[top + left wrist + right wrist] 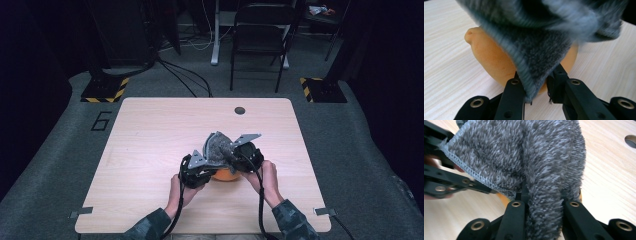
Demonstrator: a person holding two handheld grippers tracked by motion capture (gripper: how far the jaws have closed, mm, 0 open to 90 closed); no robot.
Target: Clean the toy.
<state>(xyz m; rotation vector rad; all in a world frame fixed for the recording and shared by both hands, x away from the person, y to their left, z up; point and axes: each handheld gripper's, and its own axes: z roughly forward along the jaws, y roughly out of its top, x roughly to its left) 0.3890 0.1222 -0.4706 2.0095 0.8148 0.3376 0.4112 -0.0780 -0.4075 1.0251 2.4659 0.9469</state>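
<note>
A grey fuzzy cloth is draped over a rounded orange object that rests on the wooden table near its front middle. My left gripper is shut on the cloth's lower left edge. In the left gripper view its jaws pinch a fold of the cloth in front of the orange object. My right gripper is shut on the cloth's right side and holds it raised. In the right gripper view a thick bunch of cloth sits between its jaws, with the left gripper on the hemmed edge.
A round cable hole lies in the table near its far edge. A black folding chair and a desk leg stand beyond the table. Cables trail from both grippers over the near edge.
</note>
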